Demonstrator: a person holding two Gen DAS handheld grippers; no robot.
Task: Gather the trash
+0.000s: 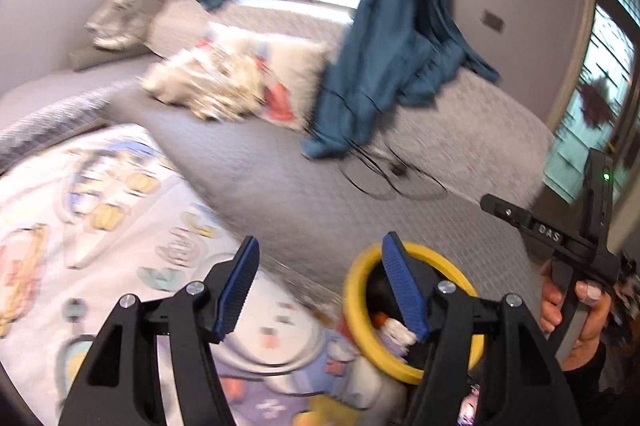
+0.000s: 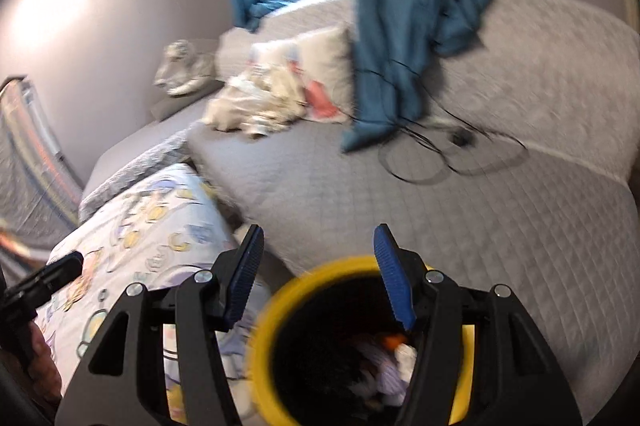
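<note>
The left gripper (image 1: 316, 286) has its blue-padded fingers (image 1: 238, 286) spread wide and holds nothing. The right gripper (image 2: 318, 276) is likewise wide open and empty.

The yellow-rimmed bin (image 2: 268, 342) serves as the landmark. It stands directly below the right gripper, and the right-hand finger of each gripper overlaps its rim in the view. White and orange trash (image 2: 394, 348) lies inside the bin against its dark interior.

Left of the bin lies a cartoon-printed blanket (image 1: 120, 226). Beyond the bin extends a grey quilted bed (image 2: 500, 205). A coiled black cable (image 2: 452, 161) rests on the bed beyond the bin. Blue curtains (image 2: 404, 25) hang above the cable, their hem touching the bed. Cream-coloured pillows (image 2: 264, 97) lie beyond the bin to its left.
</note>
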